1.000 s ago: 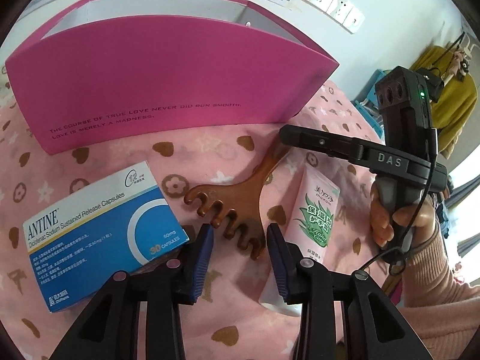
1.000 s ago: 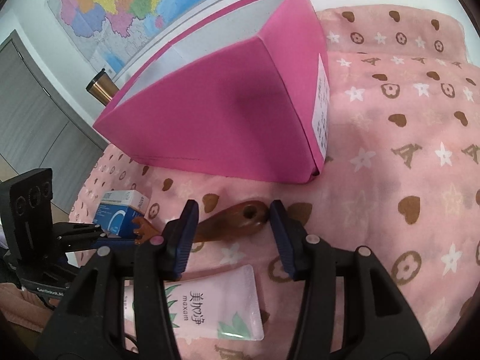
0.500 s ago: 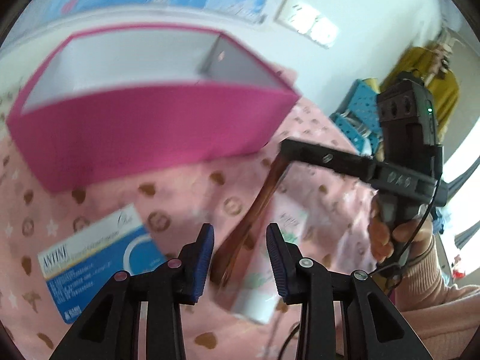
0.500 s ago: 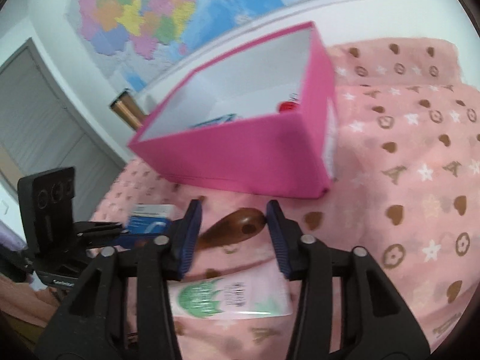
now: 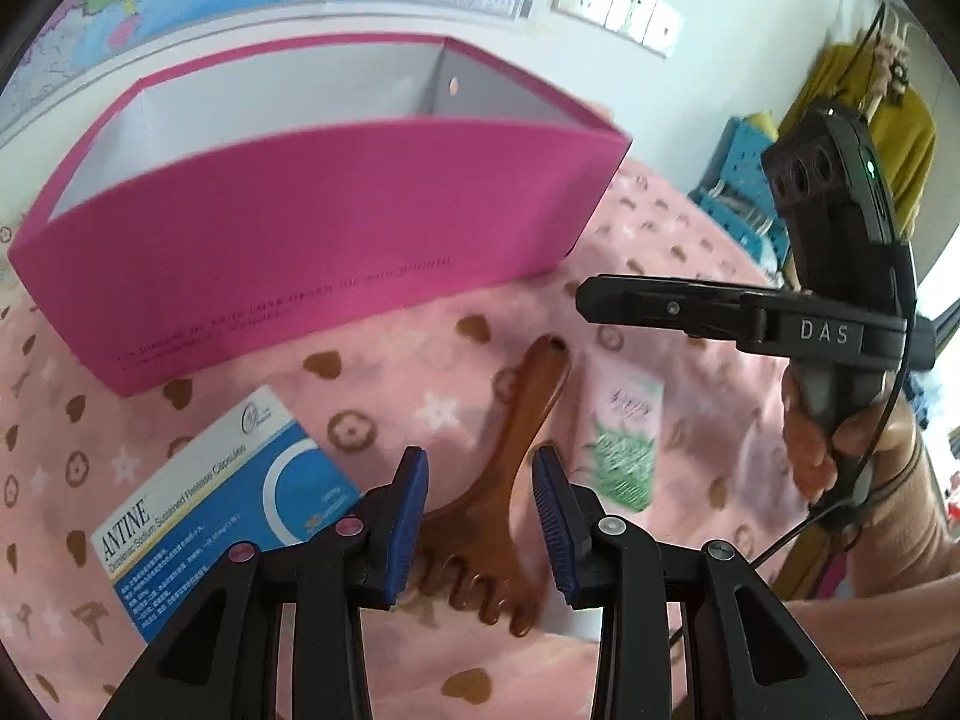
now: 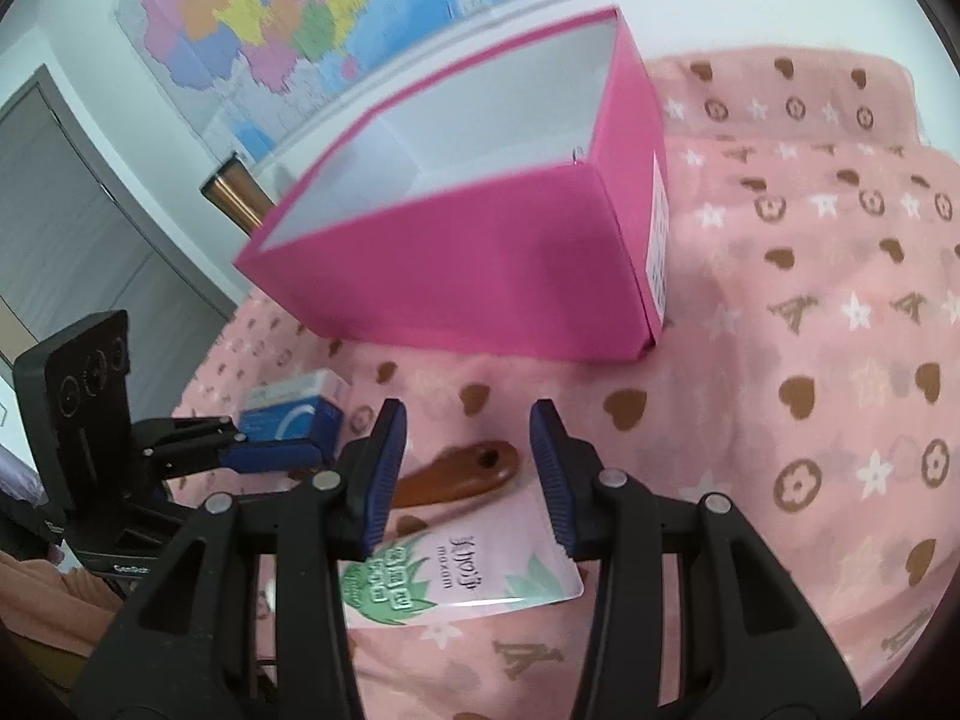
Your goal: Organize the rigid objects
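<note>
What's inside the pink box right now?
Only white inner walls show in the pink box from either wrist view; one wall bears a small round mark. Its front wall hides the floor, so contents can't be ruled out.

Home room (wall map [image 6: 312, 18], hanging clothes [image 5: 900, 120]).

Glossy wood comb [image 5: 516, 480], matt card box [image 5: 336, 240], fleecy cloth [image 6: 780, 480].
</note>
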{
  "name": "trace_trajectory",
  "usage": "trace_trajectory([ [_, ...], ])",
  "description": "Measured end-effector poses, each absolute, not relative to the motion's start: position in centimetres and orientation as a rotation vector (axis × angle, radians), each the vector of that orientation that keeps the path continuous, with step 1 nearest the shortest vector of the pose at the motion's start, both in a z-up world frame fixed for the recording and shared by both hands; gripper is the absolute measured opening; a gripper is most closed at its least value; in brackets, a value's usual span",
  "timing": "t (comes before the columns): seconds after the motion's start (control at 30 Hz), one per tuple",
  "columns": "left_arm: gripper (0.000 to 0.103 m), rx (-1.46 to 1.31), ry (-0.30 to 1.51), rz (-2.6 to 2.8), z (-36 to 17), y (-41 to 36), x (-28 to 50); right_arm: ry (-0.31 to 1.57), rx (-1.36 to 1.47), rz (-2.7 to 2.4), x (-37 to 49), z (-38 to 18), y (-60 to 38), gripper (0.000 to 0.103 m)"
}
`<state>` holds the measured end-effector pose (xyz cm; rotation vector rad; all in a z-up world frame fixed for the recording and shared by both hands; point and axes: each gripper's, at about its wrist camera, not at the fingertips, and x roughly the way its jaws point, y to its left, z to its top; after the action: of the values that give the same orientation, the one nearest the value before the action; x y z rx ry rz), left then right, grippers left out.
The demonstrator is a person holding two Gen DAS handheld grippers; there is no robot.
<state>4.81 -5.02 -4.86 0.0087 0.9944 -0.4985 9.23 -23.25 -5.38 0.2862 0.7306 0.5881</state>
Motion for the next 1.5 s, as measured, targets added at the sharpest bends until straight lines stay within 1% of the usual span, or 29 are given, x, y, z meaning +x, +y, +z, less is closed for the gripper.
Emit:
trace_trajectory([
  [0.2,0.036,0.084,1.015,-0.499,-6.3,-6.5,4.5,0.807,0.279,0.599,10.4,-7.6,-22.0,0.046],
  [0.37,0.036,0.108,0.99,-0.493,-6.8,-7.1,4.6,0.804,0.313,0.65,10.3,-8.1,-21.8,0.046],
  [0.47,0.027,0.118,0.97,-0.486,-7.0,-7.3,4.8,0.796,0.35,0.693,10.1,-8.1,-21.8,0.046],
  [0.5,0.022,0.134,0.962,-0.475,-7.0,-7.4,4.8,0.791,0.359,0.704,10.0,-8.0,-21.8,0.046],
  [0.53,0.019,0.141,0.956,-0.468,-7.0,-7.5,4.8,0.785,0.376,0.729,9.9,-7.9,-21.7,0.046],
  [0.63,0.013,0.129,0.946,-0.48,-7.0,-7.6,5.0,0.762,0.377,0.775,9.5,-7.1,-21.2,0.046],
  [0.8,0.013,0.11,0.934,-0.485,-7.0,-7.6,4.9,0.759,0.354,0.739,9.5,-6.8,-20.9,0.046],
  [1.0,0.013,0.077,0.897,-0.498,-6.0,-7.1,4.4,0.828,0.371,0.702,10.9,-8.1,-20.8,0.046],
  [1.23,0.013,0.078,0.88,-0.522,-5.3,-7.0,3.9,0.821,0.369,0.765,11.0,-7.6,-19.4,0.045],
  [1.27,0.013,0.076,0.879,-0.524,-5.1,-7.0,3.8,0.819,0.366,0.768,10.9,-7.5,-19.3,0.034],
  [1.3,0.013,0.07,0.88,-0.529,-5.0,-7.0,3.8,0.818,0.366,0.774,10.8,-7.4,-19.3,0.027],
  [1.4,0.014,0.033,0.881,-0.548,-4.1,-6.2,3.8,0.799,0.369,0.777,10.3,-6.5,-19.4,0.023],
  [1.47,0.018,0.006,0.874,-0.553,-3.4,-5.9,3.9,0.772,0.39,0.794,9.8,-5.5,-19.7,0.02],
  [1.5,0.022,-0.007,0.867,-0.55,-3.1,-5.7,4.0,0.754,0.391,0.791,9.6,-4.9,-19.9,0.019],
])
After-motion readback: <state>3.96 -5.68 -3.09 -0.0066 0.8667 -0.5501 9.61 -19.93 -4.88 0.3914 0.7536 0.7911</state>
